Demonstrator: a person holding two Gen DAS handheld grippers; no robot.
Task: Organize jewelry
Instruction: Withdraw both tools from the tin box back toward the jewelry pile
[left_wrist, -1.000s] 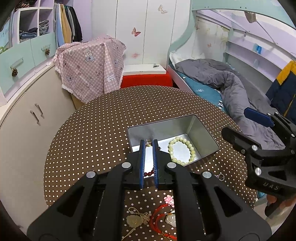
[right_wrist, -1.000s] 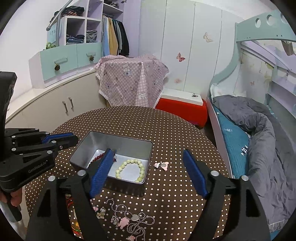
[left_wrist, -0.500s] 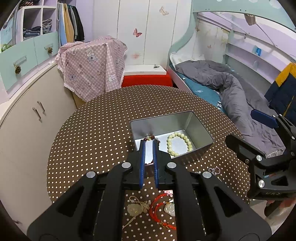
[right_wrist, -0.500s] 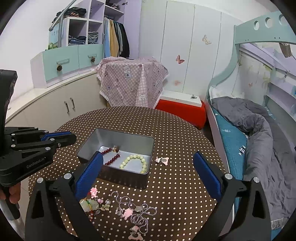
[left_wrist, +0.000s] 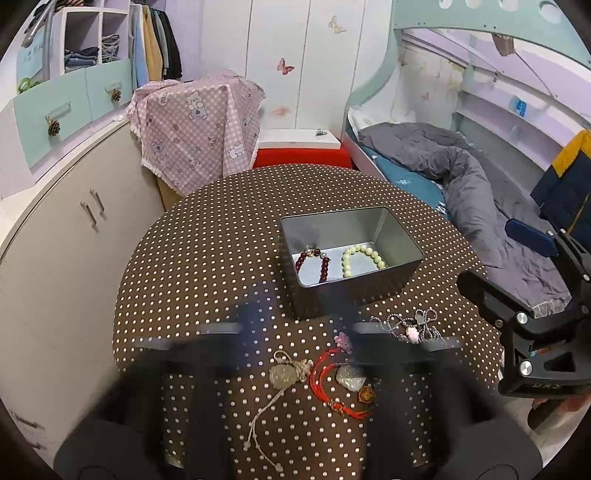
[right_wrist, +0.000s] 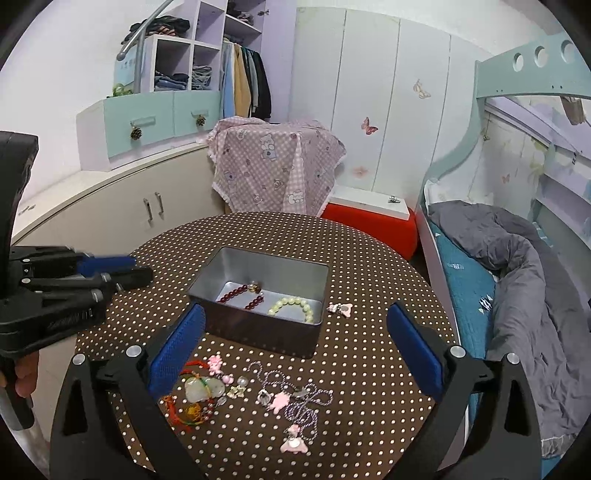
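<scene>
An open metal tin (left_wrist: 334, 216) stands mid-table, holding a dark red bead bracelet (left_wrist: 300, 261) and a pale green bead bracelet (left_wrist: 346, 258). My left gripper (left_wrist: 299, 328) is a blur just in front of the tin, its jaws opening with nothing between them. In the right wrist view my right gripper (right_wrist: 295, 350) stands wide open over the loose pieces in front of the tin (right_wrist: 258, 328). These are a jade pendant (right_wrist: 199, 387), a red cord (left_wrist: 321, 369) and a purple chain with pink charms (right_wrist: 295, 398). A small pink charm (right_wrist: 340, 308) lies right of the tin.
The round table (left_wrist: 207, 258) has a brown dotted cloth. Behind it stand a pink checked cloth over furniture (left_wrist: 199, 122) and a red stool (left_wrist: 299, 157). A bed with a grey quilt (left_wrist: 461, 177) lies right, cabinets (left_wrist: 74, 229) left. A hand (right_wrist: 22, 373) grips the left handle.
The left gripper drew back from the tin and went from shut to opening; the red bracelet now lies in the tin. The right gripper widened and also drew back.
</scene>
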